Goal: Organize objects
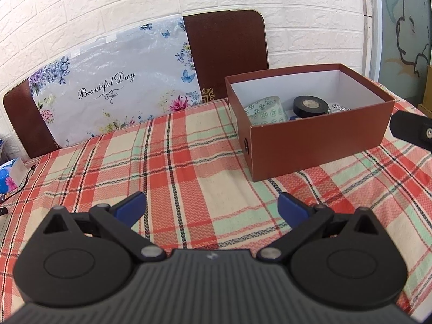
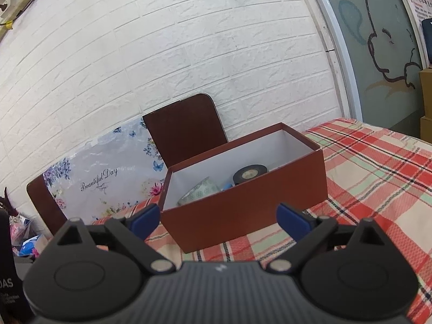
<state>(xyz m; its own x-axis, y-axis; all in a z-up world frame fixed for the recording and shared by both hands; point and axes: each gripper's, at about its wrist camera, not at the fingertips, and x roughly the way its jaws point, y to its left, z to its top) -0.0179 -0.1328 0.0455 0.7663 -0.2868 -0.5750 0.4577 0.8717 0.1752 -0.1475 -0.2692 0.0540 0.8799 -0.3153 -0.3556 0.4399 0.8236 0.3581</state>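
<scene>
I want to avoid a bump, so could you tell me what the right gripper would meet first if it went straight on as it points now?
Most likely the near wall of the brown box, which lies straight ahead of the open, empty right gripper; depth is hard to judge.

Left gripper [image 1: 212,205]: jaws spread wide, nothing between the blue pads [image 1: 131,204], pointing forward and tilted downward
Right gripper [image 2: 217,217]: jaws spread wide, blue pads [image 2: 293,219] gripping nothing, tilted slightly downward
</scene>
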